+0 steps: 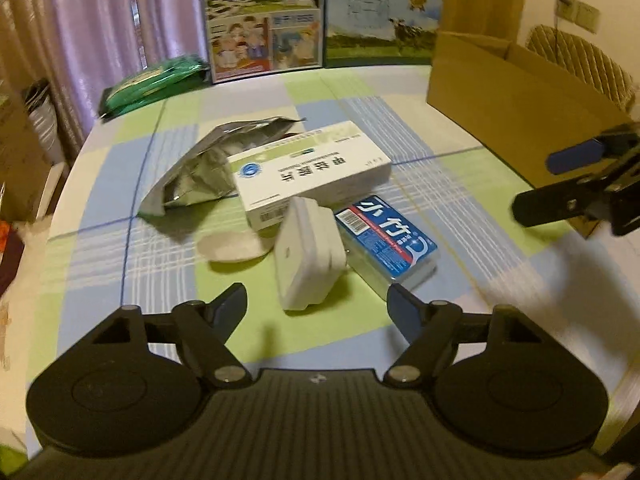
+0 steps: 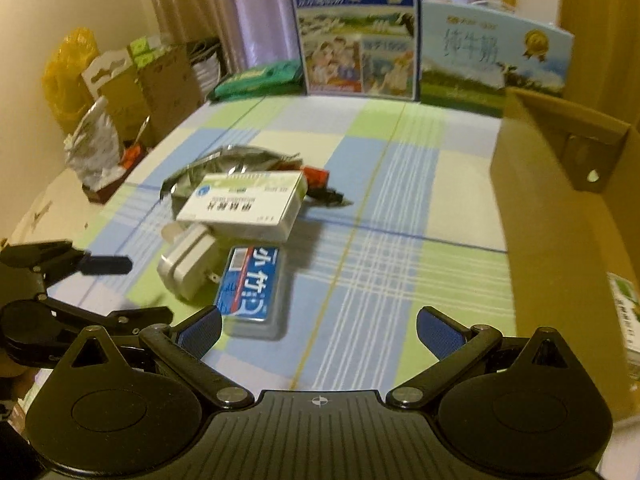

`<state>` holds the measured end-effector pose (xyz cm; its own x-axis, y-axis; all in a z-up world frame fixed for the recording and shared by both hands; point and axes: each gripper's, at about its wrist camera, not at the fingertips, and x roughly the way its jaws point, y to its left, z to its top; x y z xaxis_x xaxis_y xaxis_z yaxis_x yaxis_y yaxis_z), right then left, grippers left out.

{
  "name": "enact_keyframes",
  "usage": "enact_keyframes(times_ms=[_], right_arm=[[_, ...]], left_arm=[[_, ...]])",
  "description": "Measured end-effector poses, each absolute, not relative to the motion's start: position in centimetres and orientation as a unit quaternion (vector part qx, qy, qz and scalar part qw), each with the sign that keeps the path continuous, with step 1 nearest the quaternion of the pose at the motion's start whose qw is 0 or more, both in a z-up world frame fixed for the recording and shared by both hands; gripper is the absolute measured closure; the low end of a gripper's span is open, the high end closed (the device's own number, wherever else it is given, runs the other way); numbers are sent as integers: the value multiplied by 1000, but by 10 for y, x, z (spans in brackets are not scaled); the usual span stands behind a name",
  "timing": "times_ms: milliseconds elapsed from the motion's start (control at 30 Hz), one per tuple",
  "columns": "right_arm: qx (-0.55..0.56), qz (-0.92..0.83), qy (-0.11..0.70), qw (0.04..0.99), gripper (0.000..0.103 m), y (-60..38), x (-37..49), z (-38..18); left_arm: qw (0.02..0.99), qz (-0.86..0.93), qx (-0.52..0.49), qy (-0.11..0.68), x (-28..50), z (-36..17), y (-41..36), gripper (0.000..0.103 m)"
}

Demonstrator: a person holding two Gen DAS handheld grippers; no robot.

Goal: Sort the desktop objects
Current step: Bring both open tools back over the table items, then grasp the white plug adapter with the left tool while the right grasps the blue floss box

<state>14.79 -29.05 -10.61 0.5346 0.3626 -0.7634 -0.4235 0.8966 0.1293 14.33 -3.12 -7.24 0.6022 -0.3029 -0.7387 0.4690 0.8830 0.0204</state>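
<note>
A pile sits mid-table: a white medicine box [image 1: 312, 174] [image 2: 244, 204] lies over a crumpled silver foil pouch [image 1: 200, 172] [image 2: 232, 164]. In front of it stand a white power adapter [image 1: 308, 256] [image 2: 188, 264] and a blue floss box [image 1: 386, 240] [image 2: 252, 288]; a white oval pad [image 1: 232, 246] lies to the left. My left gripper [image 1: 318, 306] [image 2: 120, 288] is open, just short of the adapter. Also open, my right gripper [image 2: 318, 330] [image 1: 536, 184] hovers empty to the right of the floss box, beside the cardboard box [image 1: 520, 120] [image 2: 560, 220].
Two milk cartons [image 2: 356, 32] [image 2: 496, 56] stand at the table's far edge, with a green packet [image 1: 152, 84] [image 2: 260, 78] to their left. Boxes and bags [image 2: 120, 92] crowd the floor beyond the left edge. A small box [image 2: 628, 312] lies inside the cardboard box.
</note>
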Motion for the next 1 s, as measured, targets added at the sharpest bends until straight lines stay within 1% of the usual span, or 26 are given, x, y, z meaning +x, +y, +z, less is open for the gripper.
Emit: enact_keyframes(times_ms=[100,133,167,200,233,300,367,400,433,500,567,733,833,900,933,967,1000], right_arm=[[-32,227,436,870,2,-285,154,-117],[-31,227,438,869,2,-282,155,-119],[-31,229,439,868,2,-280,156,-121],[-32,231,441,867,2,-278,158,-123],[-32,233,441,866,2,-276,160,-126],[-32,238,444,864,2,-271,163,-130],[-31,240,446,862,2,-266,167,-134],[-30,242,447,861,2,-264,169,-137],[-30,245,448,859,2,-262,170,-138],[-29,253,452,855,5,-257,173,-141],[-31,262,457,849,14,-251,177,-145],[-41,277,466,839,21,-235,181,-154],[-50,279,473,834,27,-227,183,-162],[-59,278,475,833,34,-225,184,-166],[-62,275,476,833,45,-225,184,-168],[-63,271,474,835,48,-226,184,-168],[-63,268,474,836,49,-228,184,-168]], left_arm=[[886,-225,124,387,150,-80,-36,38],[885,-226,124,388,153,-82,-36,44],[884,-226,124,391,157,-85,-36,48],[883,-226,123,394,160,-87,-35,57],[882,-227,123,395,162,-88,-35,61],[881,-230,124,394,165,-90,-36,62],[880,-233,128,392,167,-91,-37,69],[880,-234,131,393,167,-91,-37,74],[880,-232,134,393,167,-92,-37,76],[880,-223,138,395,166,-91,-35,79],[881,-217,142,396,164,-89,-30,81],[881,-216,148,395,155,-82,-18,81],[878,-225,141,399,150,-82,-14,81],[875,-233,144,398,146,-81,-14,81],[874,-238,142,399,145,-81,-15,81],[873,-243,136,401,144,-81,-14,81],[870,-250,124,405,144,-80,-13,81]])
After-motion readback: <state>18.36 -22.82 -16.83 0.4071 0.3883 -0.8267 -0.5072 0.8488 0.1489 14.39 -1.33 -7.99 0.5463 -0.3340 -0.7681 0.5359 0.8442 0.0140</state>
